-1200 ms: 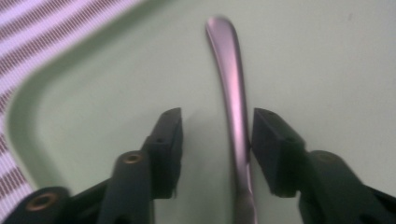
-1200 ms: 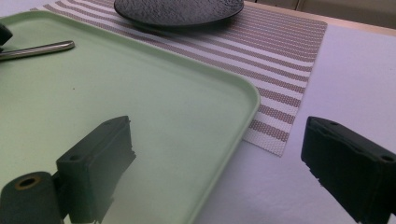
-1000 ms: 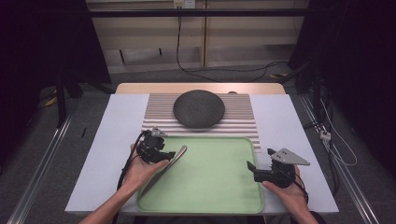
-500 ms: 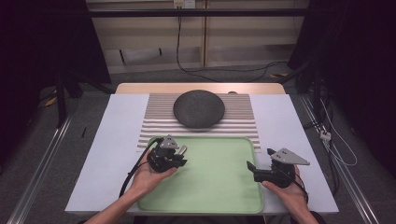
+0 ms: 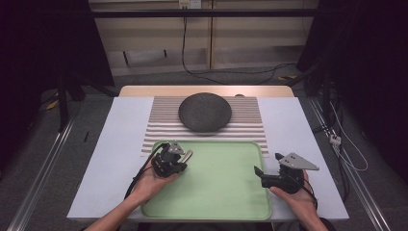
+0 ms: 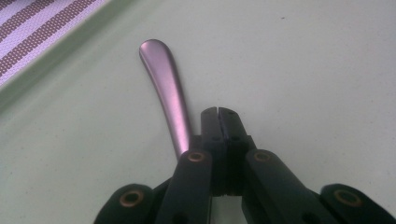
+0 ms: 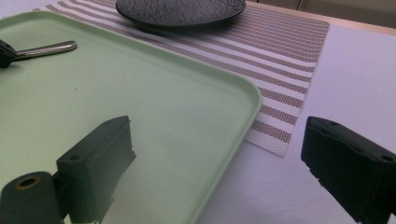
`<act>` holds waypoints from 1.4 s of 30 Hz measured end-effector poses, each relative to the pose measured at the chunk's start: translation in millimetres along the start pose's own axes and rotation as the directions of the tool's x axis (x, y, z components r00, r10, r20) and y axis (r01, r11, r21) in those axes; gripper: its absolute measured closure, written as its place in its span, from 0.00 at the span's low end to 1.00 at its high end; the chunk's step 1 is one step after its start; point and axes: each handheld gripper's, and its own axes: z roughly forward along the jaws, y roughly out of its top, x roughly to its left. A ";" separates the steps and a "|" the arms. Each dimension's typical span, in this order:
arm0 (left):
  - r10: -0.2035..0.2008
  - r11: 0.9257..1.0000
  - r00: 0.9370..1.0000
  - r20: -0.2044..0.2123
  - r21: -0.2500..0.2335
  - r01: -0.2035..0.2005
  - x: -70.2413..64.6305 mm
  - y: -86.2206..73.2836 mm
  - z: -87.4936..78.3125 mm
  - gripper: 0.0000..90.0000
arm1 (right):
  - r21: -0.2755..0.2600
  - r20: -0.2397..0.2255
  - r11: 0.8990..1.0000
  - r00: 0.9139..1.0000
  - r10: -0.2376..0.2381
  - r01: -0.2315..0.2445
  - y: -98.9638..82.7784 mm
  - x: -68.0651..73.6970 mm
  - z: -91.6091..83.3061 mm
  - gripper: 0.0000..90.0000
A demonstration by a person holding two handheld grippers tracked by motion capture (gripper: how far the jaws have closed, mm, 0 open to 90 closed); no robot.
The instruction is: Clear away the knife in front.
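A metal utensil (image 6: 163,79) lies at the left of the green tray (image 5: 221,187), and its rounded handle (image 5: 186,155) sticks out up and to the right of my left gripper (image 5: 178,162). The left gripper's jaws have just been closing. They now stand pressed together (image 6: 218,112), with the handle coming out from under the left one. In the right gripper view the handle (image 7: 46,48) runs out of that black jaw tip (image 7: 3,53) just above the tray floor. My right gripper (image 5: 262,177) hovers open over the tray's right rim (image 7: 247,109), nothing between its jaws (image 7: 219,154).
A dark round plate (image 5: 205,111) sits on a striped mat (image 5: 250,130) behind the tray, both on a white sheet (image 5: 115,144) over the table. Cables lie on the floor beyond the table. The person's forearms come in from the bottom.
The left hand has slid right from the tray's left edge onto the utensil, and its jaws have shut there. The utensil now points up-right from them. The right hand has kept still.
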 end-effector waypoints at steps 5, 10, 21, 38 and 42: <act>0.027 0.999 0.999 -0.021 0.027 -0.027 -0.2 1.2 -1.4 1.00 | 0.001 0.000 1.000 1.000 0.002 -0.002 0.0 -0.1 0.5 0.10; 0.023 0.999 0.999 -0.027 0.035 -0.022 2.1 -1.1 -3.7 1.00 | 0.001 0.000 1.000 1.000 0.002 -0.002 -0.1 -0.3 0.2 0.10; -0.005 0.999 0.999 -0.048 0.046 0.007 6.2 -4.2 -7.1 1.00 | 0.002 0.001 1.000 1.000 -0.001 0.001 -0.1 -0.1 0.4 0.10; -0.033 0.997 0.998 -0.046 0.066 0.036 16.9 -7.4 -11.5 1.00 | 0.005 0.000 1.000 1.000 0.002 -0.002 -0.1 -0.2 0.9 0.10; -0.042 0.997 0.998 -0.052 0.070 0.045 16.9 -8.5 -12.5 1.00 | 0.005 -0.003 1.000 1.000 -0.001 0.001 0.0 -0.7 1.4 0.10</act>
